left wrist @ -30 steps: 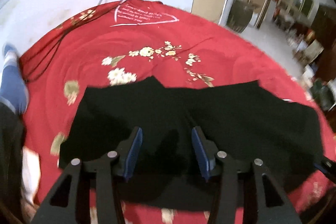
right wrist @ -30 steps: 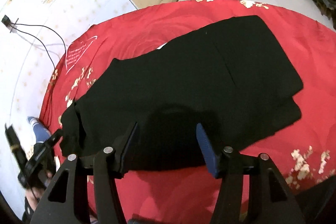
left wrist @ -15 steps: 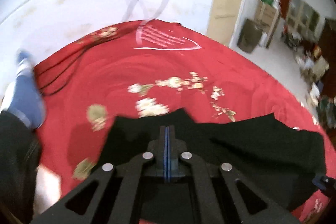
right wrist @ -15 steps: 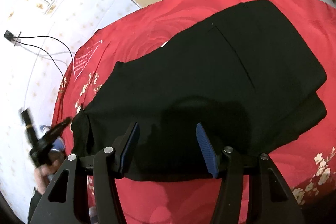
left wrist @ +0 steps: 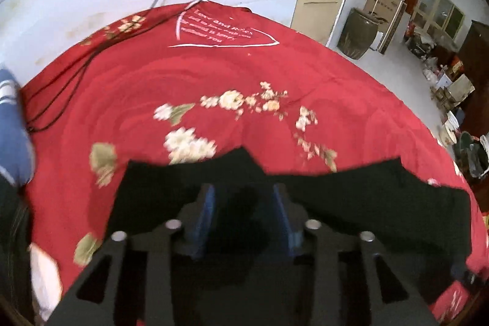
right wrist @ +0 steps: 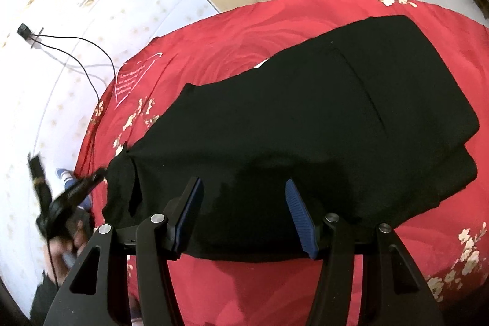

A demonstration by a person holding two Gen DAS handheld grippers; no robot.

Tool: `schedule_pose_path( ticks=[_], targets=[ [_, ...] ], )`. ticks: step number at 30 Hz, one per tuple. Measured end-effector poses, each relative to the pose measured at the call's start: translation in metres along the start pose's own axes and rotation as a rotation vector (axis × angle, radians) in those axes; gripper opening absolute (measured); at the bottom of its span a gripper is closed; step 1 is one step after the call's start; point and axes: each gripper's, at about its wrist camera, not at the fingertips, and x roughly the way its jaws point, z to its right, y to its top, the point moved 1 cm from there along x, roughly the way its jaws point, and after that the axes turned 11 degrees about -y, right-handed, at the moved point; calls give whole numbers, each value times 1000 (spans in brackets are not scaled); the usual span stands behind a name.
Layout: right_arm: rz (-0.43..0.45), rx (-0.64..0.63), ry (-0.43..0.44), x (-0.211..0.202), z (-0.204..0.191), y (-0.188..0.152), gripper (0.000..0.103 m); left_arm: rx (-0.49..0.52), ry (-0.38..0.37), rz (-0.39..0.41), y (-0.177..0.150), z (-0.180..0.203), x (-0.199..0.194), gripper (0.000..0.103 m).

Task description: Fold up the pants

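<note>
your left gripper [left wrist: 244, 203] and right gripper [right wrist: 244, 203] were both spread, gripping nothing, over the black pants [right wrist: 305, 118] lying flat on the red floral bedspread [left wrist: 214, 75]. a brown jar [left wrist: 357, 32] stood on the floor, contents not visible.

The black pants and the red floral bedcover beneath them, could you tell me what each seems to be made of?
Black pants: probably a matte woven cloth, since they lie flat and show no sheen. Red floral bedcover: seemingly a smooth printed fabric, faintly glossy, with tonal swirls, cream flowers and white lettering.
</note>
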Motion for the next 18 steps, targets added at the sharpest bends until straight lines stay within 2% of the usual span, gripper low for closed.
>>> schedule_pose_path(
  ticks=[2, 4, 6, 7, 9, 10, 11, 14, 16, 18],
  targets=[
    [-11, 21, 18, 3, 2, 1, 57, 7, 29, -22, 10, 4, 18, 54],
    [-27, 54, 42, 8, 6, 2, 57, 28, 98, -71, 13, 2, 38, 53],
    [-46, 82, 63, 13, 10, 3, 57, 53, 131, -105, 12, 1, 52, 50],
    [-54, 91, 70, 15, 11, 3, 57, 81, 147, -85, 10, 3, 52, 40],
    [-64, 105, 84, 18, 12, 3, 57, 127, 167, -86, 7, 6, 52, 7],
    [-67, 109, 90, 19, 12, 3, 57, 130, 176, -83, 6, 6, 48, 7],
    [-68, 110, 91, 19, 12, 3, 57, 113, 153, -62, 6, 3, 39, 6],
    [-67, 107, 95, 19, 11, 3, 57, 50, 102, 44, -1, -10, -8, 6],
    [-54, 108, 96, 16, 11, 3, 57, -14, 72, 101, -14, -27, -43, 6],
    [-47, 109, 90, 15, 11, 3, 57, -69, 56, 120, -32, -43, -64, 6]
  ],
)
